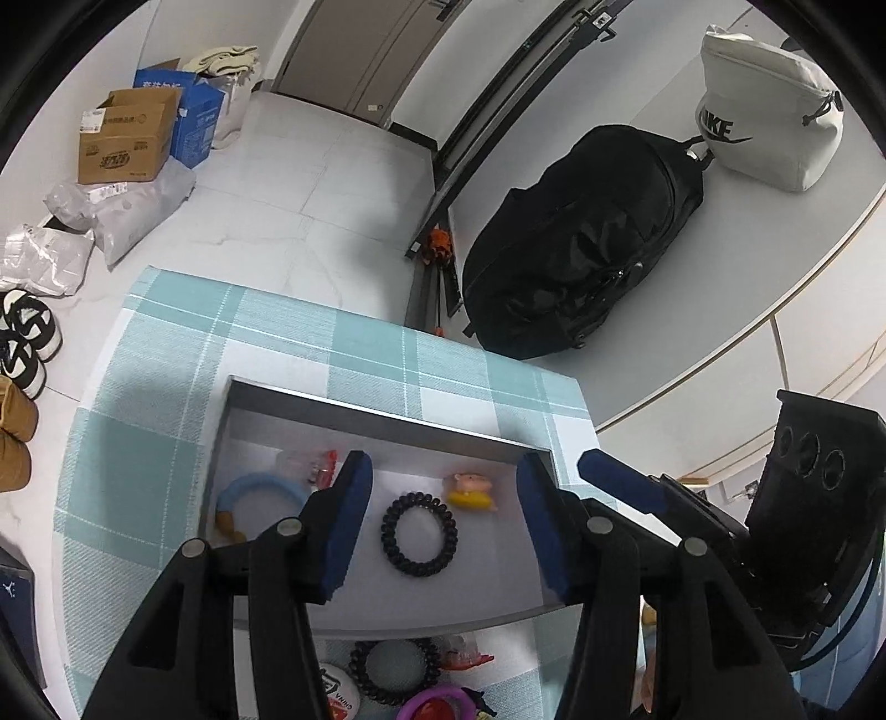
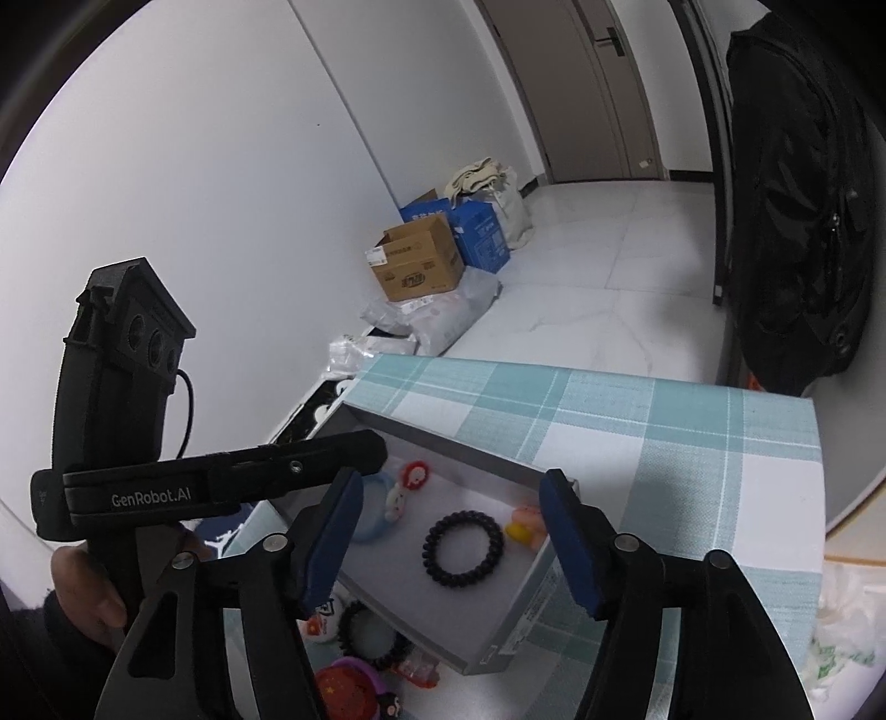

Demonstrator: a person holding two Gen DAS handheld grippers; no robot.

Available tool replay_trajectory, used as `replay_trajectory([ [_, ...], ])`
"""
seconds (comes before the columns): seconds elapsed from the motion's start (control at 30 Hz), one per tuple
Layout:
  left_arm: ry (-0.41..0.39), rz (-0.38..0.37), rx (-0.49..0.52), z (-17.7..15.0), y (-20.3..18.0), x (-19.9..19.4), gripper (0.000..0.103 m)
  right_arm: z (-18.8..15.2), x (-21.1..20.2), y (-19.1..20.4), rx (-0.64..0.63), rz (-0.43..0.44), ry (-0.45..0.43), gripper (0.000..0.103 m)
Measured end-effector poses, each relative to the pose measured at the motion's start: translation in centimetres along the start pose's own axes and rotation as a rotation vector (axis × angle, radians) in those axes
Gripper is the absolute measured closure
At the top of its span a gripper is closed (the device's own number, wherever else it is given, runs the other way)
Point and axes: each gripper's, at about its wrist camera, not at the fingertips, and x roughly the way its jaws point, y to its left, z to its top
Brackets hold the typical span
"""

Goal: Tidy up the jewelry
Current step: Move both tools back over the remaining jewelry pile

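We see both the left gripper [image 1: 443, 520] and the right gripper [image 2: 451, 540] with fingers spread wide, holding nothing. We count four items in the tray [image 1: 382, 421]: one black coil [image 1: 419, 534], one blue ring [image 1: 260, 498], two small charms.

White walls [image 2: 194, 166] meet a pale marble-tiled floor [image 1: 310, 183]; a grey-brown door [image 1: 354, 50] stands at the far end; cardboard boxes [image 1: 124, 135] and plastic parcels [image 1: 127, 213] line the wall; a teal plaid cloth [image 2: 664, 421] covers the worktop; a black backpack [image 1: 587, 238] leans nearby.
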Motion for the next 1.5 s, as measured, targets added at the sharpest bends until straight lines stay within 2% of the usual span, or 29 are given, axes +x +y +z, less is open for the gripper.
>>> replay_trajectory([
  [0.1, -0.007, 0.023, 0.017, -0.3, -0.2, -0.5, 0.054, -0.3, -0.1, 0.0, 0.015, -0.018, 0.002, 0.026],
  [0.27, -0.022, 0.061, 0.051, -1.2, -0.5, -1.3, 0.054, -0.7, -0.6, 1.0, -0.022, -0.058, -0.012, 0.019],
  [0.37, -0.026, 0.07, 0.053, -2.0, -0.6, -1.8, 0.054, -1.0, -1.0, 1.2, -0.043, -0.085, -0.027, 0.017],
  [0.6, -0.03, 0.105, 0.081, -3.8, -1.4, -3.3, 0.053, -2.2, -2.4, 0.4, 0.0, -0.116, -0.034, 0.013],
  [0.73, -0.018, 0.113, 0.113, -5.2, -2.4, -3.8, 0.051, -3.0, -3.5, 0.1, 0.022, -0.138, -0.049, 0.006],
  [0.8, -0.004, 0.121, 0.119, -6.4, -2.7, -3.9, 0.042, -3.3, -3.8, -0.1, 0.035, -0.144, -0.048, 0.006],
  [1.07, 0.081, 0.153, 0.152, -10.0, -3.1, -3.4, 0.041, -5.3, -4.9, -0.3, 0.073, -0.145, -0.013, 0.006],
  [1.23, 0.13, 0.212, 0.188, -11.2, -3.3, -2.7, 0.04, -6.5, -5.0, -0.1, 0.085, -0.125, 0.021, 0.006],
  [1.47, 0.13, 0.229, 0.114, -11.9, -1.2, -4.1, 0.04, -9.1, -3.9, 1.8, 0.048, -0.029, 0.101, 0.007],
  [1.5, 0.13, 0.232, 0.106, -12.1, -1.1, -4.2, 0.04, -9.5, -3.6, 2.1, 0.035, -0.029, 0.112, 0.013],
])
